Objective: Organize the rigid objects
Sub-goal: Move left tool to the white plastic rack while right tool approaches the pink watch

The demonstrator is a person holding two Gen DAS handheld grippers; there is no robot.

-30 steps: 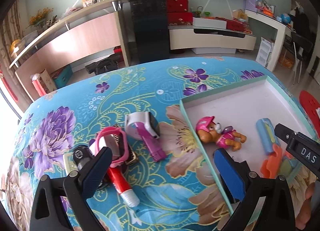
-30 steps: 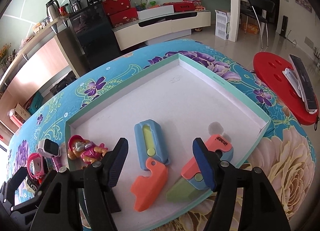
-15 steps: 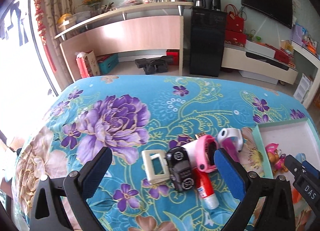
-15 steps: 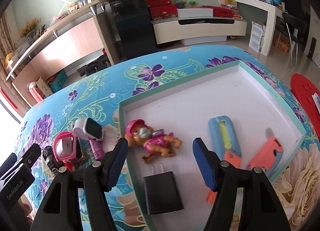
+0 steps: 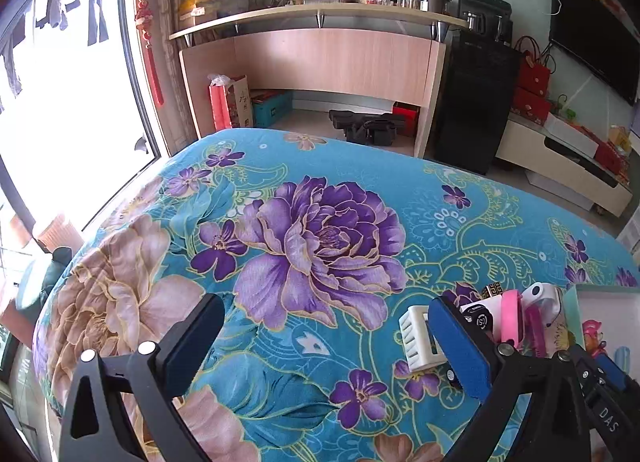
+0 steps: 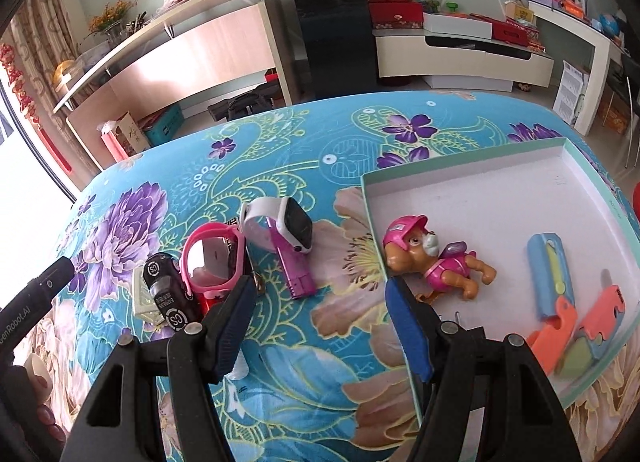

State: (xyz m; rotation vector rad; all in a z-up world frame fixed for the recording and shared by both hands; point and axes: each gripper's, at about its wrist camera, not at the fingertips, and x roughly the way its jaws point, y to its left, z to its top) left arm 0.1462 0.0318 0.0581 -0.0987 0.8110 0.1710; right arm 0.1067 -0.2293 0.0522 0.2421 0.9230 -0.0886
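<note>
Both sets of jaws are spread apart with nothing between them. The right gripper hangs over the floral cloth, in the gap between the toy pile on its left (pink goggles, white smartwatch, black toy car) and the tray holding the pup figure on its right. The left gripper sits over bare cloth, pile just right of it.

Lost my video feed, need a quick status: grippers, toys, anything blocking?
Left gripper and right gripper both open, empty. Pup figure in tray; smartwatch, pink goggles on cloth. Nothing blocking.
</note>
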